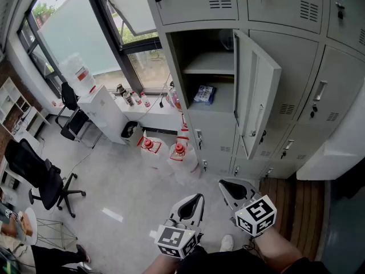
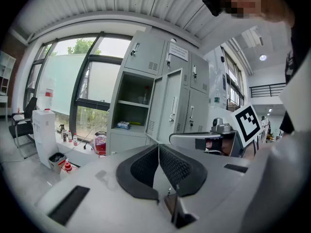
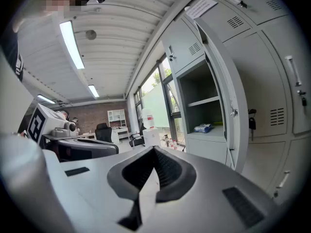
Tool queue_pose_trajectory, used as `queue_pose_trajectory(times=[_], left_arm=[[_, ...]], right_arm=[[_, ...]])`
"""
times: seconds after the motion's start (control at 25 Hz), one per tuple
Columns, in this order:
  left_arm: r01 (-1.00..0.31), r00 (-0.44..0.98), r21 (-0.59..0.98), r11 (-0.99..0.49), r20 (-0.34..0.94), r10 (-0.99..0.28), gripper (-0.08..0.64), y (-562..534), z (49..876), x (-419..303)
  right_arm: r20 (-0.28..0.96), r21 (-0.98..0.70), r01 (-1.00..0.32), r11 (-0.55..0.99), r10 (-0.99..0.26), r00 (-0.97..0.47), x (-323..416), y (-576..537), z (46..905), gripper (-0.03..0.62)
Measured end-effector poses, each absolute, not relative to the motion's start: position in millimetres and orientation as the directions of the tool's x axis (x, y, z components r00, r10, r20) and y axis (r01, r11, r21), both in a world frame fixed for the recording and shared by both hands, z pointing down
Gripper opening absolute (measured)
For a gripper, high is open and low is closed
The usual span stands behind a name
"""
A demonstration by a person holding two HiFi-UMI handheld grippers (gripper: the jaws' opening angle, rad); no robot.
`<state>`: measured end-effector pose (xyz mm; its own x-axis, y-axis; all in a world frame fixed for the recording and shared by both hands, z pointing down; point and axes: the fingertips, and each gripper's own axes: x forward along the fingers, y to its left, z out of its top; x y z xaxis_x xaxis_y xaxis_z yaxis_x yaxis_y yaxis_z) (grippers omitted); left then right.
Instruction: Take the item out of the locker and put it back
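A grey locker (image 1: 199, 56) stands with its door (image 1: 255, 96) swung open to the right. On its lower shelf lies a blue and white packet (image 1: 203, 94), also visible as the packet (image 2: 123, 125) and the packet (image 3: 203, 128) in both gripper views. My left gripper (image 1: 196, 199) and right gripper (image 1: 224, 185) hang low over the floor, well short of the locker. Both are shut with nothing between their pads. The left gripper (image 2: 159, 146) points toward the locker; the right gripper (image 3: 154, 150) points left of the open door (image 3: 228, 101).
Red-capped jugs (image 1: 178, 150) stand on the floor below the locker. A white counter (image 1: 148, 110) with bottles and a water dispenser (image 1: 97, 104) lie to the left by the window. Black office chairs (image 1: 43, 178) stand at far left. Wooden flooring (image 1: 296, 204) is at right.
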<state>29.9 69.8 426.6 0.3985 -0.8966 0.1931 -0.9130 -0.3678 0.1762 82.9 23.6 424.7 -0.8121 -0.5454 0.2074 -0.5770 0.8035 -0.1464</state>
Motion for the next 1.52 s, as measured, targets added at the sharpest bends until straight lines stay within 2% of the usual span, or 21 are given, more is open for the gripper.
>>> queue_pose_trajectory(times=[0.64,1.52], left_arm=[[-0.914,0.395,0.180,-0.363,0.198,-0.897,0.020,70.4,426.8,-2.0],[-0.883,0.462,0.183,-0.433,0.172,-0.870,0.020,52.1,426.4,-116.5]], right_arm=[[0.193,-0.152,-0.571,0.807,-0.543,-0.817,50.6,21.6,421.9,0.052],[0.183,-0.129,-0.644,0.754,-0.621,-0.763,-55.9,-1.3,415.5,0.052]])
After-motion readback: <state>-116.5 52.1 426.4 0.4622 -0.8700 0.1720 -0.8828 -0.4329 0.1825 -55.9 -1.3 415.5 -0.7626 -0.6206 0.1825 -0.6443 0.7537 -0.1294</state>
